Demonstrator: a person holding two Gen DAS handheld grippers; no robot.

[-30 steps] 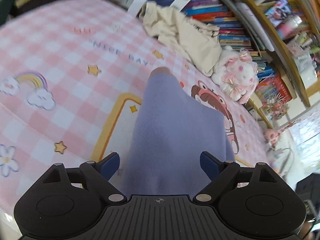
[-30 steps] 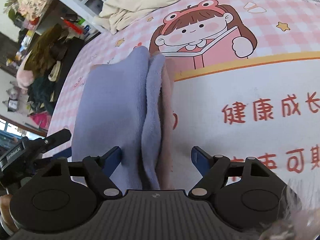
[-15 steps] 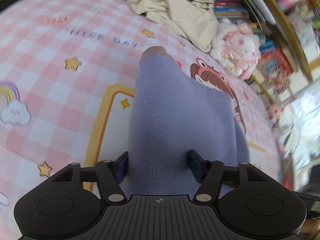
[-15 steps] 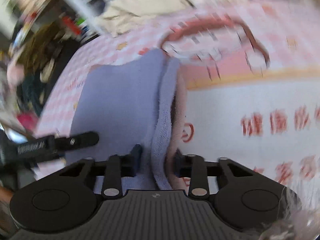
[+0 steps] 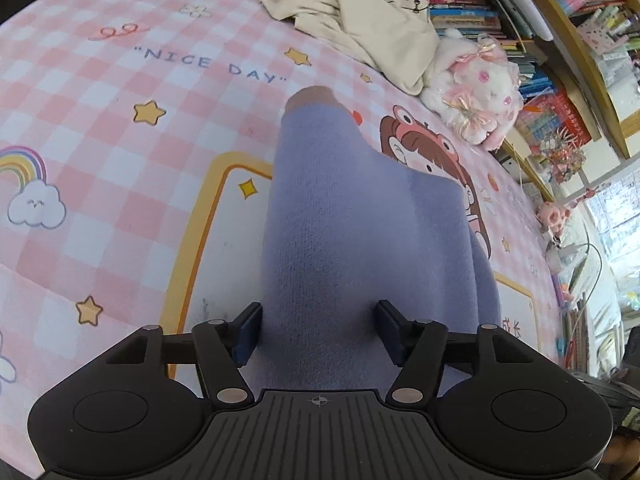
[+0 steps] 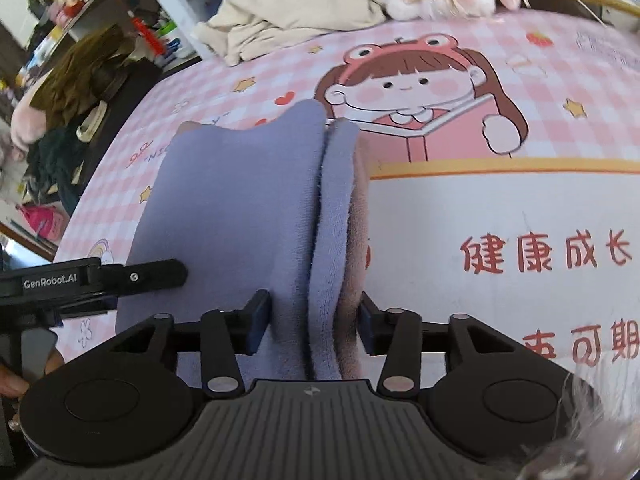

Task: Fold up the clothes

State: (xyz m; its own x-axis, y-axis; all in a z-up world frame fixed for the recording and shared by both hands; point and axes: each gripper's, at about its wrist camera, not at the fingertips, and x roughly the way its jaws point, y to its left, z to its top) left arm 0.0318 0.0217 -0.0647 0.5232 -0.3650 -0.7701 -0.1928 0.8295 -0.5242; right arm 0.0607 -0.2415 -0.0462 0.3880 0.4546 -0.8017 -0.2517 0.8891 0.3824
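Both grippers closed in since a second ago: left gripper [image 5: 318,326] and right gripper [image 6: 312,326] each clenched on lilac garment [image 5: 360,232], bunched over pink mat [image 5: 100,152].

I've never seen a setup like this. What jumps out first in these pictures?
A lavender fleece garment fills the middle of both views, pinched between the left gripper and the right gripper. Under it lies a pink checked mat with a cartoon girl reading, and a cream garment is heaped at its far edge beside a white plush toy.
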